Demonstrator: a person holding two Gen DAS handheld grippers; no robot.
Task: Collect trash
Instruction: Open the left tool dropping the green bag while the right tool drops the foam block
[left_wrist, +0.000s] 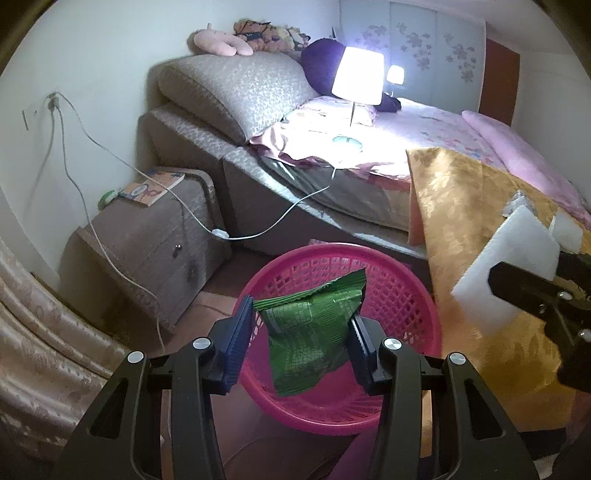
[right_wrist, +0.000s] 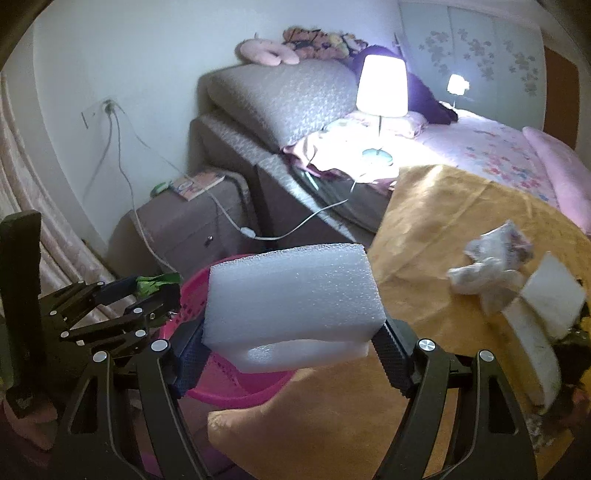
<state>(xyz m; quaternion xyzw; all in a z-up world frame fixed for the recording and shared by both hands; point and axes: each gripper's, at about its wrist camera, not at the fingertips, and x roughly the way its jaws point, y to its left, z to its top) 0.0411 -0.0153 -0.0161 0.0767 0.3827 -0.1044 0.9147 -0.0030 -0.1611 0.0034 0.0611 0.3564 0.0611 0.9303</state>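
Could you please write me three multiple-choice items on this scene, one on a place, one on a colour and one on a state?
1. Where is the green wrapper?
A. on the nightstand
B. between the left gripper's pads, above the basket
C. on the bed

2. What colour is the basket?
A. pink
B. blue
C. white

3. What state is the right gripper in?
A. open and empty
B. out of view
C. shut on the white foam block

Answers: 1 B, the pads press the wrapper with the basket's mesh behind it; 2 A, its mesh wall is bright pink; 3 C, both pads press the block's sides.
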